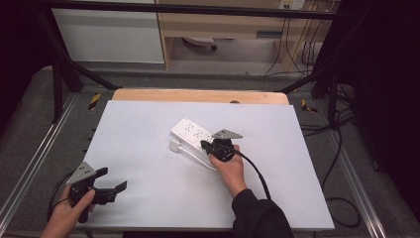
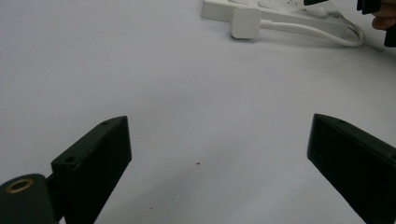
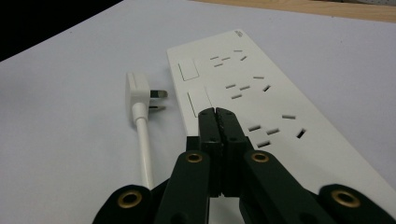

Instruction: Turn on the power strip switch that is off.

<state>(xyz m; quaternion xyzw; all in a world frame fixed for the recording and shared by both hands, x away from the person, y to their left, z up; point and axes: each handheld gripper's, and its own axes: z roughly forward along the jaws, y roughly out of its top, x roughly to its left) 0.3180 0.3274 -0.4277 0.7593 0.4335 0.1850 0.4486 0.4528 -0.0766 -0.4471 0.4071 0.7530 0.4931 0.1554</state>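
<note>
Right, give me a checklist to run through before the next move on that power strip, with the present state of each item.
1. Right gripper over the power strip: ok, its tips are above the strip's face beside a white rocker switch.
2. Right jaws: shut and empty; whether they touch the strip, cannot tell.
3. Plug free: ok, it lies on the white sheet beside the strip, prongs toward it, in no socket.
4. Cable out of the way: ok, it runs alongside the strip, not across the sockets.
5. Left gripper ready: ok, jaws wide open, empty, well away from the strip.
6. Switch positions: cannot tell.
</note>
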